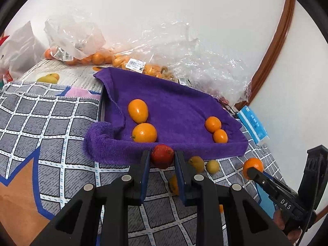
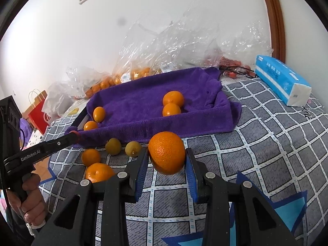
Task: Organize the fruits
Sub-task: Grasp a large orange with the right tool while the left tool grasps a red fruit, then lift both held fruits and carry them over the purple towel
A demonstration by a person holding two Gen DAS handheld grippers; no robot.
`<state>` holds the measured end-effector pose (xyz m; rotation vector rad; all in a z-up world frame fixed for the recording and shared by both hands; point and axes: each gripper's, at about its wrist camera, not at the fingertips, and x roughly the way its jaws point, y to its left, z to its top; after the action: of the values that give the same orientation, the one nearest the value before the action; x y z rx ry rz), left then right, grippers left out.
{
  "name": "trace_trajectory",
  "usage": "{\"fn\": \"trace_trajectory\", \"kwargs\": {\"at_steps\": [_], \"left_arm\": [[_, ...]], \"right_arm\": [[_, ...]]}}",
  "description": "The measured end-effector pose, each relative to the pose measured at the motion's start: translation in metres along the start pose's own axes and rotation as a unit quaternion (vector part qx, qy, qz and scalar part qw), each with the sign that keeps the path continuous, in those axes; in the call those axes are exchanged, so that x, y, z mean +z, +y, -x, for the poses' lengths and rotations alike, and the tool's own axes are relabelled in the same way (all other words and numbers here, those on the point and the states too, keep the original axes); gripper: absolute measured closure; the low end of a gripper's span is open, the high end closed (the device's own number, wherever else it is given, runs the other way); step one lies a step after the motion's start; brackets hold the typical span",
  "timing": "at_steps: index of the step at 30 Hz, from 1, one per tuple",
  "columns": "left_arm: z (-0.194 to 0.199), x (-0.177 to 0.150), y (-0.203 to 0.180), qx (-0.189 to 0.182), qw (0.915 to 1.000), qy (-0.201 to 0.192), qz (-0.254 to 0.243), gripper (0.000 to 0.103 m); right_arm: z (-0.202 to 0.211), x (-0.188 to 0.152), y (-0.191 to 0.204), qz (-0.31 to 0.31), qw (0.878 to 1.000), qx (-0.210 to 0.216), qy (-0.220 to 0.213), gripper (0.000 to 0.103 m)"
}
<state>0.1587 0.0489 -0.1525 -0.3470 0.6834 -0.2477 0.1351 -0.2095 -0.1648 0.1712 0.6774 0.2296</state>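
Note:
My left gripper [image 1: 162,157] is shut on a small red fruit [image 1: 162,156], held just in front of the purple towel's near edge [image 1: 127,149]. On the purple towel [image 2: 143,102] lie two kumquats [image 1: 138,110] at the left and two small oranges [image 1: 213,124] at the right. My right gripper [image 2: 166,157] is shut on a large orange [image 2: 166,152], lifted above the checked cloth. Loose on the cloth sit two yellow-green fruits [image 2: 113,146] and two oranges [image 2: 91,157]. The left gripper [image 2: 74,136] also shows at the towel's corner in the right wrist view.
Clear plastic bags of oranges [image 1: 98,58] are piled along the white wall behind the towel. A blue tissue pack [image 2: 283,79] lies at the right on the grey checked cloth [image 2: 266,143]. A red paper bag [image 2: 39,110] stands at far left. A hand [image 2: 32,201] grips the left handle.

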Motion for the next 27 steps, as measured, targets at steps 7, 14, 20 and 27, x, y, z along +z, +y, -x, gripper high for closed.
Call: {"fn": "trace_trajectory", "kwargs": {"at_steps": [7,14,20,27], "left_arm": [[0.007,0.002,0.003,-0.005,0.9998,-0.014,0.012,0.08],[0.01,0.003,0.001,-0.002,0.9997,-0.022,0.009,0.08],[0.014,0.003,0.002,-0.004,0.9995,-0.03,0.01,0.08],[0.018,0.005,0.006,-0.004,0.9991,-0.036,0.024,0.08]], "right_arm": [[0.004,0.0,0.0,0.0,1.0,-0.003,-0.011,0.068],[0.013,0.0,-0.001,-0.006,0.999,-0.01,-0.037,0.068],[0.016,0.0,-0.003,-0.015,0.999,-0.01,-0.048,0.068],[0.02,0.0,-0.005,-0.023,0.998,-0.016,-0.059,0.068]]}}
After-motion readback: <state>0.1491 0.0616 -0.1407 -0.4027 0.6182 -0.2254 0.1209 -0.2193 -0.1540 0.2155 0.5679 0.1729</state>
